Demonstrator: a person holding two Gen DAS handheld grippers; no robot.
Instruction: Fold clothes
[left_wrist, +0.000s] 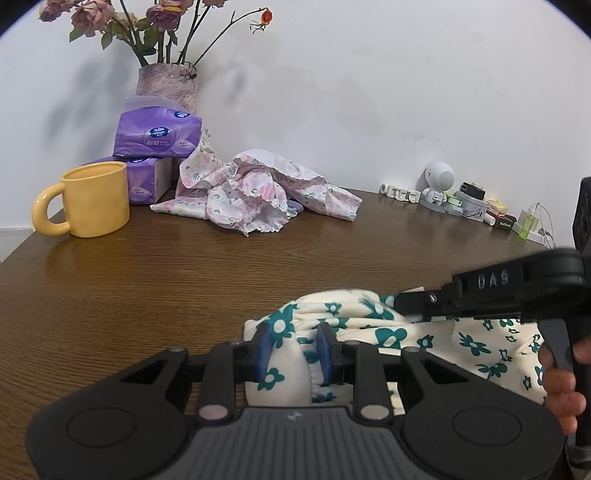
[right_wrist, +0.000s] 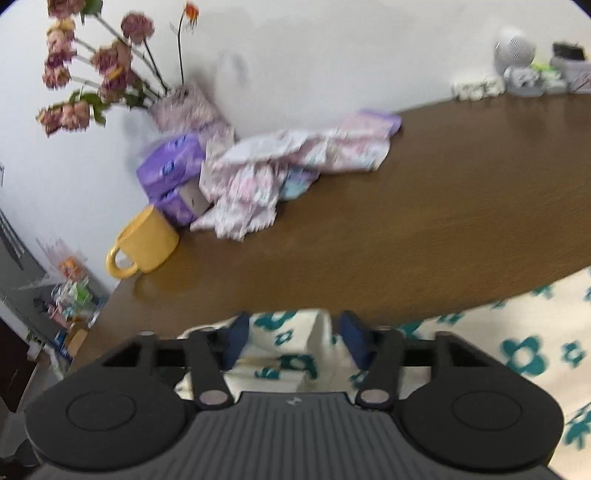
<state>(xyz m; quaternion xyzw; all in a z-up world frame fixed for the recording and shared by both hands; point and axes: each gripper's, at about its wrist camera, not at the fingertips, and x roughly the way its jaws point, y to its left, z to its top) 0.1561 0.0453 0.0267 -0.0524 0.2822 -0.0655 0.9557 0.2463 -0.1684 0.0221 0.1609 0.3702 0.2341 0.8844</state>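
A cream garment with teal flowers (left_wrist: 388, 334) lies bunched at the near edge of the brown table (left_wrist: 184, 277). My left gripper (left_wrist: 294, 349) is shut on a thick fold of it, with both blue pads pressed into the cloth. The right gripper (left_wrist: 400, 304) comes in from the right, held by a hand (left_wrist: 561, 391), and its tips rest over the same garment. In the right wrist view the right gripper (right_wrist: 295, 341) stands open. A fold of the garment (right_wrist: 472, 332) lies between its blue pads, with a thin gap at the right-hand pad. That view is blurred.
A crumpled pink floral garment (left_wrist: 258, 195) lies at the back of the table, next to purple tissue packs (left_wrist: 159, 136), a yellow mug (left_wrist: 96, 199) and a vase of dried roses (left_wrist: 166, 83). Small items and a white round-headed figure (left_wrist: 439, 184) line the back right.
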